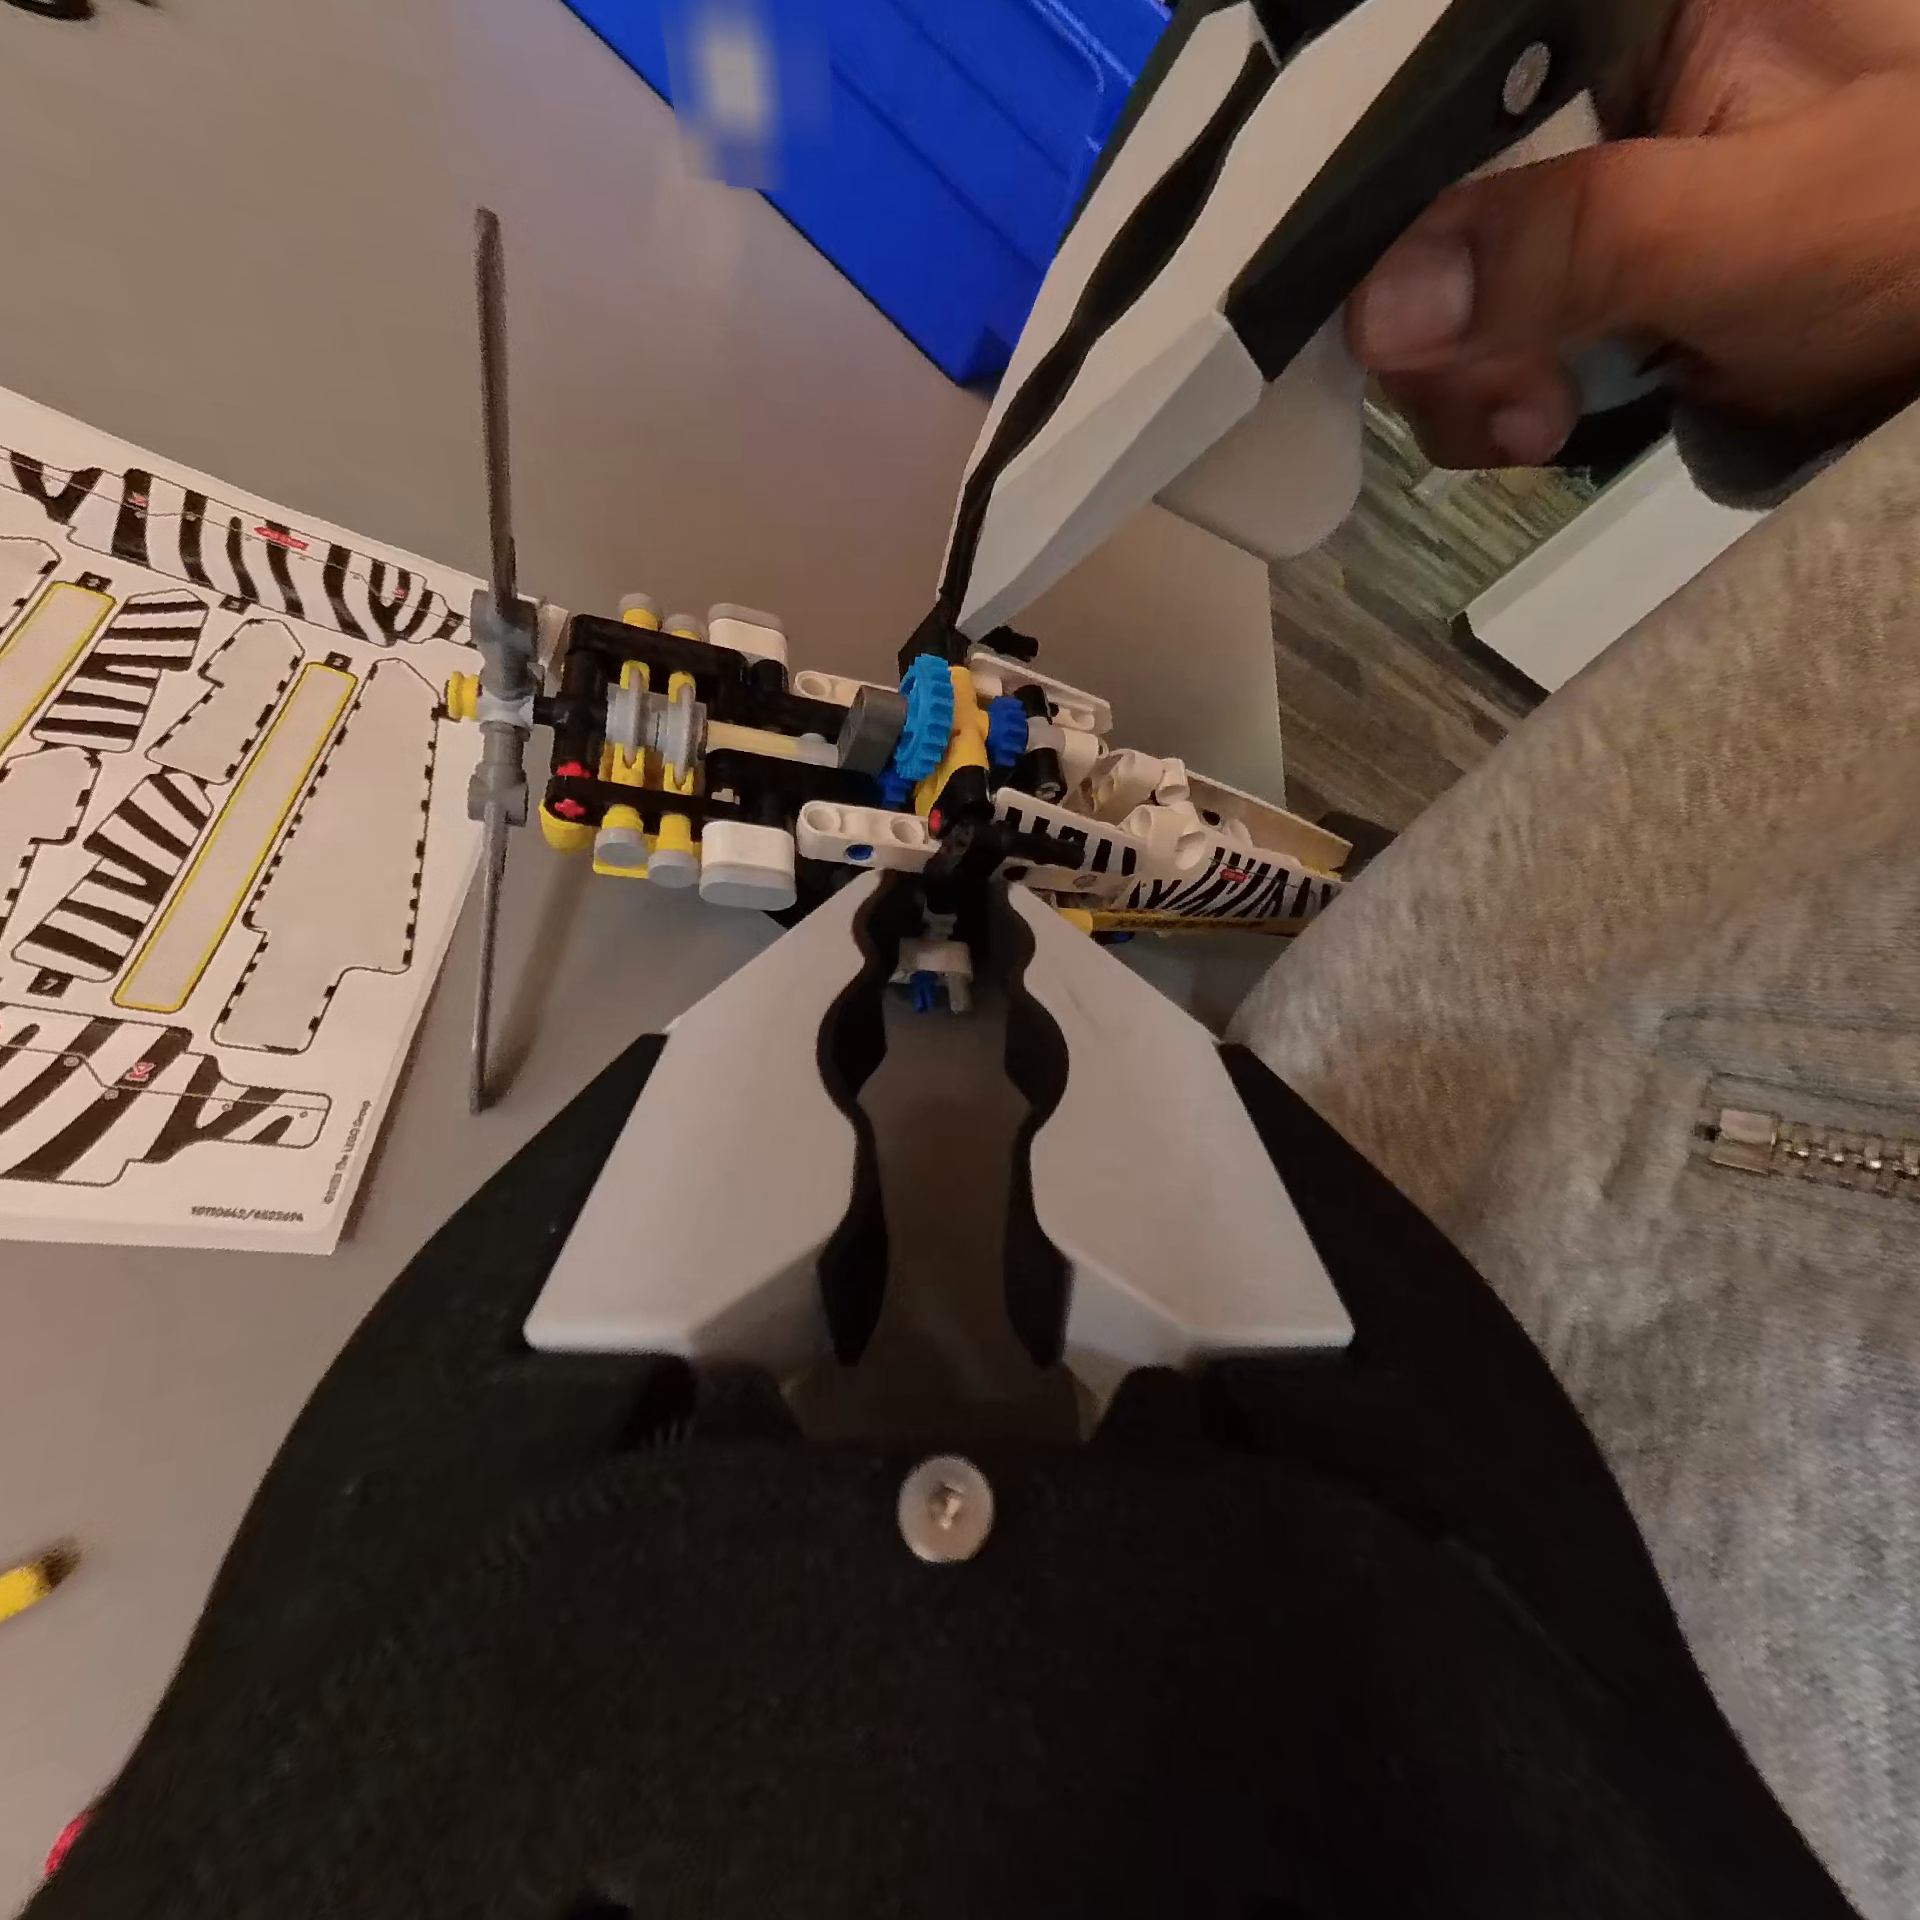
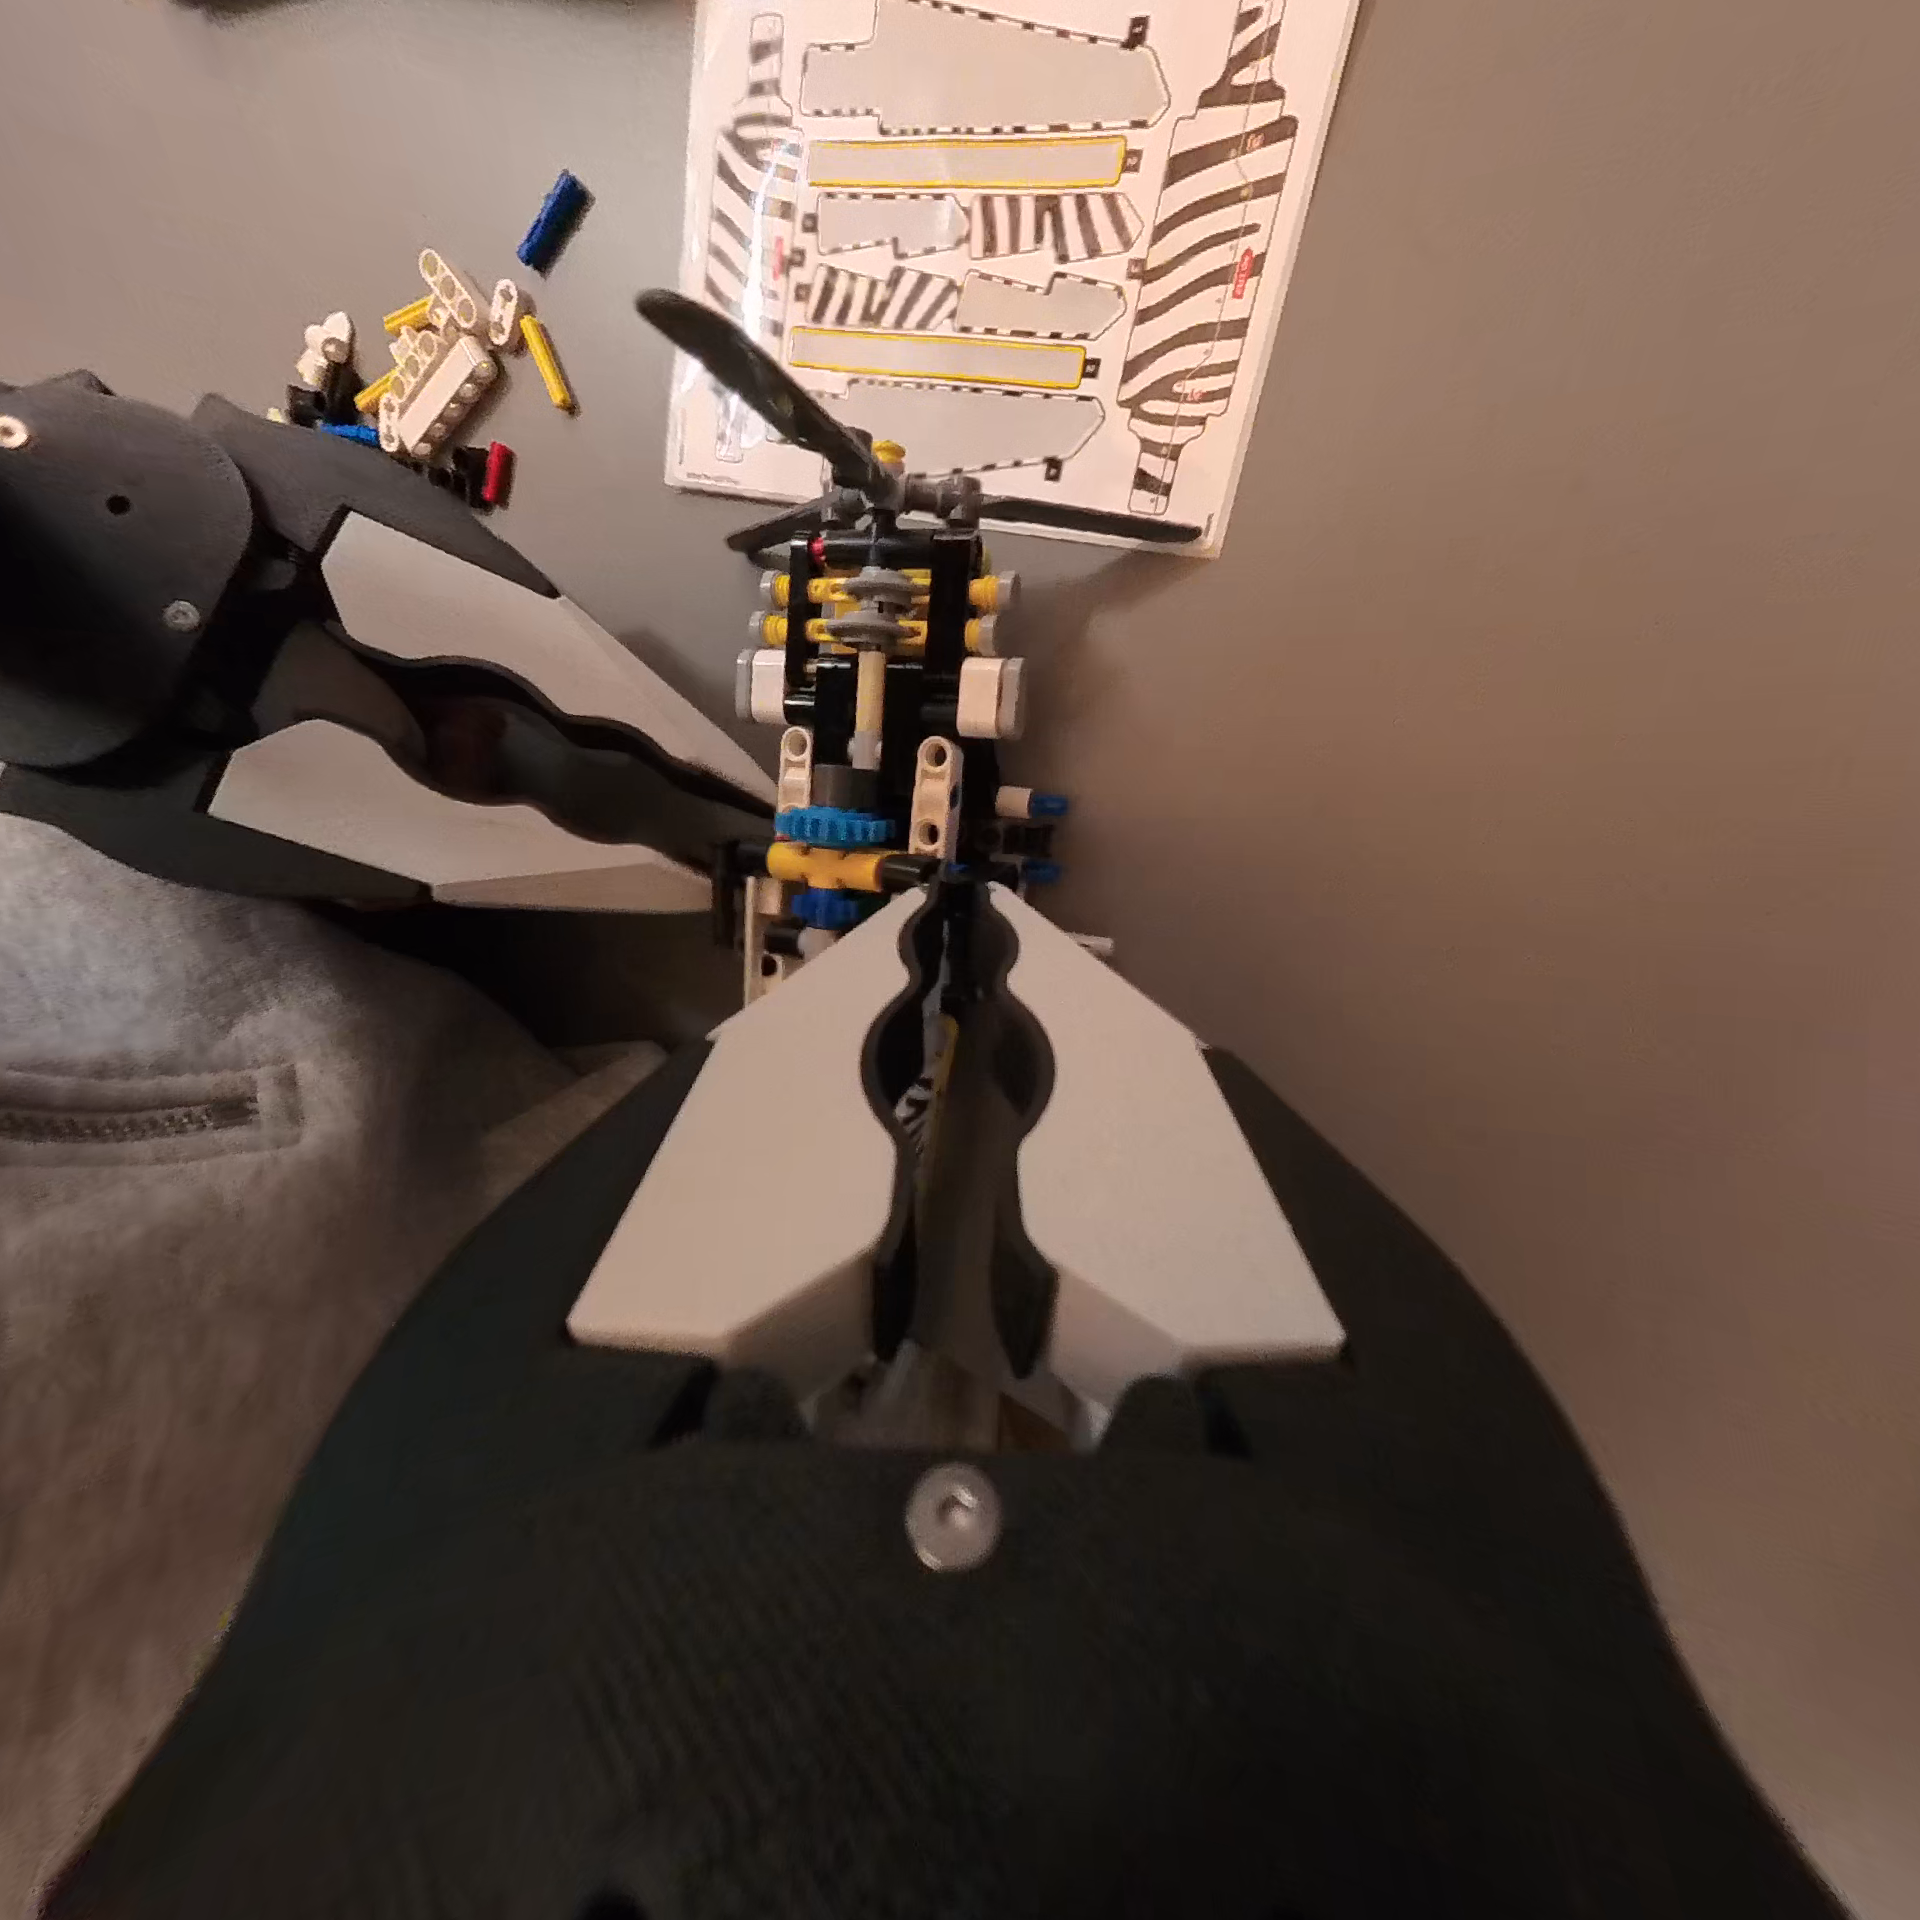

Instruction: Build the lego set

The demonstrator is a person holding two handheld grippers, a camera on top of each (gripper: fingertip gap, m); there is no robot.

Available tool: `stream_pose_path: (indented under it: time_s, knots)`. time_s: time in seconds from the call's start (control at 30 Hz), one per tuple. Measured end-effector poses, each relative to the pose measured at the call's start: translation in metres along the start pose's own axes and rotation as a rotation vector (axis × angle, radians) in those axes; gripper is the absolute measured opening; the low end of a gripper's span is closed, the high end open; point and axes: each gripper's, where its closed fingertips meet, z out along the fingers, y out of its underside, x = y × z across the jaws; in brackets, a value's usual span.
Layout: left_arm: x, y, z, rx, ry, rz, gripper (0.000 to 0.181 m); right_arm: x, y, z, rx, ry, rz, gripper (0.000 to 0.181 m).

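With both the left gripper (image 1: 940,883) and right gripper (image 2: 951,888) clamped on the lego model (image 1: 790,758), brace 1 steady just past its fingertips while the other presses squarely.

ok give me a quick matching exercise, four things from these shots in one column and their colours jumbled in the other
Things
1. gear on the model
2. propeller
3. sticker sheet
4. bin at the back

Colours
A. black and white stripes
B. dark grey
C. deep blue
D. light blue

Pairs: 1-D, 2-B, 3-A, 4-C
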Motion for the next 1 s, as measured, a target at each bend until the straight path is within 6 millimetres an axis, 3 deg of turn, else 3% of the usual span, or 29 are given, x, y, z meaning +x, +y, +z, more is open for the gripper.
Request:
stream_pose_path:
  time_s: [0.2,0.27,0.37,0.43,0.8,1.0]
  knots:
    - [-0.001,0.0,0.0,0.002,0.001,-0.012,0.019,0.01,-0.001,-0.005,0.003,-0.095,0.056,0.003]
    - [-0.001,0.0,0.0,0.003,0.003,-0.016,0.02,0.025,-0.002,-0.008,0.009,-0.043,0.054,0.003]
    - [-0.001,-0.001,0.0,0.005,0.004,-0.016,0.02,0.06,0.014,-0.003,-0.061,0.109,0.014,0.003]
    - [-0.001,-0.001,-0.001,0.009,0.005,-0.021,0.02,0.071,0.022,0.002,-0.089,0.141,0.012,0.003]
    - [-0.001,-0.002,-0.002,0.018,0.004,-0.023,0.018,0.082,0.031,0.005,-0.109,0.196,-0.048,0.005]
    - [-0.001,-0.003,-0.003,0.02,0.004,-0.025,0.017,0.082,0.026,0.002,-0.102,0.232,-0.099,0.005]
